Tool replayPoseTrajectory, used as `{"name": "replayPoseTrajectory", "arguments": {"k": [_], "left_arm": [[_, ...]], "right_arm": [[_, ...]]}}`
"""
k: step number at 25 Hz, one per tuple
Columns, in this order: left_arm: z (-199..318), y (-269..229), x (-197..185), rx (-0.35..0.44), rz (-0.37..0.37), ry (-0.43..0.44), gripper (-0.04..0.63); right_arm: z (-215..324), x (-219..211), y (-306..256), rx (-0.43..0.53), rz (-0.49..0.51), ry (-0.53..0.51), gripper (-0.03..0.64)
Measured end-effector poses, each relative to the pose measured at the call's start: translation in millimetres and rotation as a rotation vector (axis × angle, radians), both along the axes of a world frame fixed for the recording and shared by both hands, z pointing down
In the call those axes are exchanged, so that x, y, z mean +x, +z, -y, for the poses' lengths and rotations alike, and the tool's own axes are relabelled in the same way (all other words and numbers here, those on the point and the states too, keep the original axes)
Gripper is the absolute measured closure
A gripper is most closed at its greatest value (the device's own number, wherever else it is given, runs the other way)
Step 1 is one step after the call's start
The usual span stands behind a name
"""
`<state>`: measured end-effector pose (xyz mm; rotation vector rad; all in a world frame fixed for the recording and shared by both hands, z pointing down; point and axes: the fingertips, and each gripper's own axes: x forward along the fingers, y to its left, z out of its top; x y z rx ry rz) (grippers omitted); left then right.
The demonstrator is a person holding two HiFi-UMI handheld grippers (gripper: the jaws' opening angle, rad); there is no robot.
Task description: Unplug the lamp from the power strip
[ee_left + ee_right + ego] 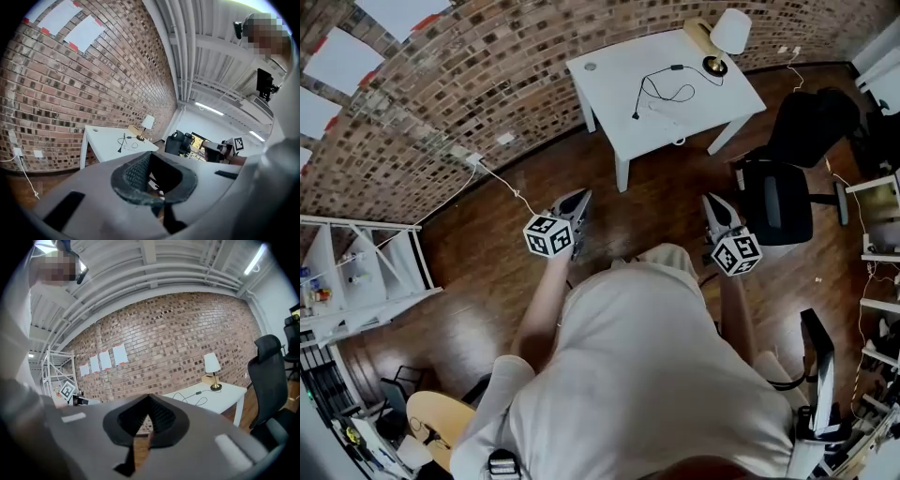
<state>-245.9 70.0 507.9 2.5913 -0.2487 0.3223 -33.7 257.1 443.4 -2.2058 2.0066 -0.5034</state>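
The person's torso point(647, 375) fills the foreground; left tool point(579, 198) and right tool point(711, 201) closed, empty; lamp point(729, 33) plug indistinct.

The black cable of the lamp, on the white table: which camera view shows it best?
The head view: from above, the black cable lies fully visible on the table, looping away from the lamp. The left gripper view and the right gripper view show it only small, distant and foreshortened.
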Motion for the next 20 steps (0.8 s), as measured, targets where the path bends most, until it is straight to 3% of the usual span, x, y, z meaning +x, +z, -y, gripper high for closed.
{"name": "replayPoseTrajectory", "arguments": {"k": [4,9,14,20], "left_arm": [[26.5,5.6,7.3,-0.012,0.016,-0.011,0.594],[53.1,24.2,34.0,-0.041,0.056,-0.023,0.594],[68.5,51.2,62.4,-0.097,0.117,-0.061,0.594],[111.8,70.4,105.2,-0.075,0.223,-0.135,0.594]], "right_arm": [[24.5,14.4,-13.6,0.033,0.016,0.001,0.618],[65.7,38.2,-3.4,-0.014,-0.043,-0.087,0.623],[114.1,87.6,42.2,-0.118,0.023,-0.11,0.623],[203.4,138.5,47.9,-0.132,0.045,-0.237,0.623]]}}
